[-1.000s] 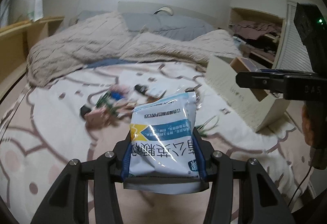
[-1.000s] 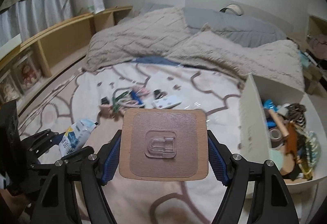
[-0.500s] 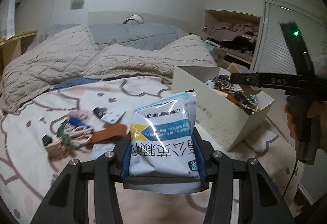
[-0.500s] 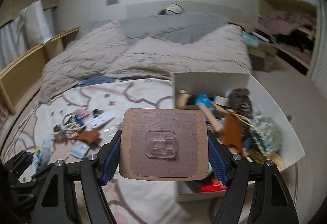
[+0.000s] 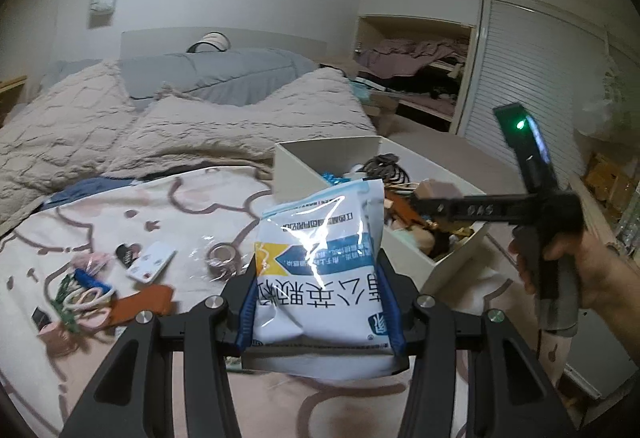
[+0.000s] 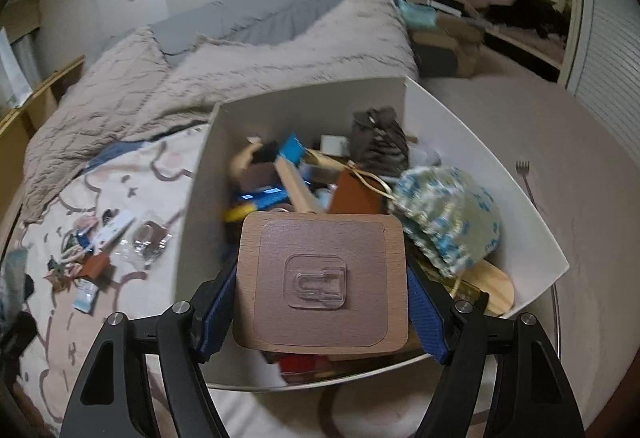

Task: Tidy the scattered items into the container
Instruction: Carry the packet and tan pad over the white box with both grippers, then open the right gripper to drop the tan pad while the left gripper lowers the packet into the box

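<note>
Nearest in the right wrist view, the right gripper (image 6: 320, 278) clamps a square wooden board (image 6: 320, 284) by its two side edges, a clear plastic hook stuck to its face; the board hangs over the near part of the white box (image 6: 520, 214), above the things already inside. In the left wrist view, the left gripper (image 5: 320, 302) pinches a blue-and-white packet (image 5: 320, 266) upright between its blue pads, over the patterned sheet (image 5: 120, 206) and short of the box (image 5: 304, 162). Beyond the board, the box is crowded: a floral pouch (image 6: 448, 214), a brown cloth bundle (image 6: 378, 142), a wooden stick (image 6: 294, 184) and smaller pieces heaped together. To the left on the sheet, still loose, lie a roll of tape (image 5: 222, 256), a small white card (image 5: 152, 261), a brown leather piece (image 5: 142, 304) and a tangle of hair ties (image 5: 82, 288). Farther off, a beige blanket (image 5: 180, 126) and grey pillows (image 5: 212, 72) cover the bed. Risks, as judged: the board, let go over so uneven a heap, may tip against the wall or slide out over the low near rim; the slick, soft packet may slip from its narrow pinch before reaching the box; both grippers converging on one box may collide.
</note>
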Motion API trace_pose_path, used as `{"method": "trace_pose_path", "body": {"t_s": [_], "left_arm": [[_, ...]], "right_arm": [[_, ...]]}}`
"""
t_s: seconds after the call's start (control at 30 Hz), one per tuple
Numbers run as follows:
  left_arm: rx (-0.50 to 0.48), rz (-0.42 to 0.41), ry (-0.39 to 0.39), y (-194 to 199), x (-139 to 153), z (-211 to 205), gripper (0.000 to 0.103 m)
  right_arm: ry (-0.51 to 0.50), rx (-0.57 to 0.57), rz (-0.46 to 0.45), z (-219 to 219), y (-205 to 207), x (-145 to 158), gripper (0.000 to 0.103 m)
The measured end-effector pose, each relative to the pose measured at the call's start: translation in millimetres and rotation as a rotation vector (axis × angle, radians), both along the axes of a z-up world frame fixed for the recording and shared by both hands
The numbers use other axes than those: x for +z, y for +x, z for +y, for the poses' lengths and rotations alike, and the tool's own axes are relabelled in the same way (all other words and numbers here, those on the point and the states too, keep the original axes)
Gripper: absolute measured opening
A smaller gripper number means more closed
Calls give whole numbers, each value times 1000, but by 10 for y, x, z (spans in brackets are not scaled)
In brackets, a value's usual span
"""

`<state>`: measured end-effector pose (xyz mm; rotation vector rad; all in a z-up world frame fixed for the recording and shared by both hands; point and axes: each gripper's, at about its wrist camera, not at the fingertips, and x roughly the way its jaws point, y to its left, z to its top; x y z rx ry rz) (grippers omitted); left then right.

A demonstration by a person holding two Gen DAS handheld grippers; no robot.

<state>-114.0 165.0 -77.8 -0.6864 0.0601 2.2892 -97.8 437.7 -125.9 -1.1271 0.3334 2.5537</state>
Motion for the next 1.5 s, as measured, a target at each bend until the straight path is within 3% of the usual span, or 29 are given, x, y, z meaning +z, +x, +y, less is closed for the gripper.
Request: {"method": "trace_pose_path", "body": {"t_s": [0.23,0.47,0.93,1.5], "left_arm": [[-42,8,-1,-84,124,346,50],[-54,26,-13,-202,234,640,50],[-66,-59,13,-533,382,1188,50],[20,-291,-26,-1095,-128,1812,50]], "right_arm": [[-30,-8,-32,137,28,-121,77],[60,34,-72,68,-20,-236,77],[102,98,-13,40,60,-294,79],[106,106,37,51,92,-324,82]]}}
